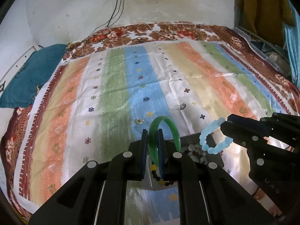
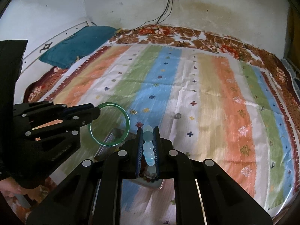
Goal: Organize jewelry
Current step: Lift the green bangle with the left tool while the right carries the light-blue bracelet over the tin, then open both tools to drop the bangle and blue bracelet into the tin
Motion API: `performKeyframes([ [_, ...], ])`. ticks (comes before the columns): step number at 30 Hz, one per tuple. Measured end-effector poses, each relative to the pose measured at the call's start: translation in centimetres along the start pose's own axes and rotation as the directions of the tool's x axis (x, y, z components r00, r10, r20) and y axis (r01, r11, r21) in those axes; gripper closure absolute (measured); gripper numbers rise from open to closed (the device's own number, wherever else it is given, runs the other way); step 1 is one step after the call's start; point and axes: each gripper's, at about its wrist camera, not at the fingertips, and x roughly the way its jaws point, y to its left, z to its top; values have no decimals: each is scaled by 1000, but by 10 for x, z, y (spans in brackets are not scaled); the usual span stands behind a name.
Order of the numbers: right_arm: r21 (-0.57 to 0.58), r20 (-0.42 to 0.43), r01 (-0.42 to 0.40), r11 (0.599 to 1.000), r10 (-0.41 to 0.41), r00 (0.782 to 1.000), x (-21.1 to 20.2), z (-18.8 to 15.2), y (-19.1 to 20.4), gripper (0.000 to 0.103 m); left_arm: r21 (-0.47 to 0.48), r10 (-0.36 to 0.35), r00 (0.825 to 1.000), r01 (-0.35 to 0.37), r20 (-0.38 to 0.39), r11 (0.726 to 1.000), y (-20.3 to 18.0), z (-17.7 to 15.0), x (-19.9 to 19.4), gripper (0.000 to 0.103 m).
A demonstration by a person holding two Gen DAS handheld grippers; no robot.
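Our left tool (image 1: 151, 133) is clamped on the green bangle (image 1: 166, 125), our right tool (image 2: 148, 131) on the blue bead bracelet (image 2: 149, 148), both held above the box (image 1: 195, 155) on the bed (image 1: 112, 86).

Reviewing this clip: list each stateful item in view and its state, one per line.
left gripper: shut on green bangle, lifted.
right gripper: shut on light-blue bead bracelet, lifted.
jewelry box: open, beads inside.
two small pieces: loose on the striped cloth.
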Motion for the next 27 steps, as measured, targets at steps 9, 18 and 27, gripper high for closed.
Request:
performKeyframes([
  [9,23,-26,-29,999,29,999,0,-11,-2,91,9,-7,1000,7,-15,1000,-6,-13,-4,94],
  [18,56,-39,-4,998,6,999,6,-14,-13,52,-21,-31,998,30,-54,999,-2,-16,3,91],
  [27,72,-90,25,997,-18,996,21,-13,-24,48,-114,2,998,-10,-64,993,27,-9,12,64],
])
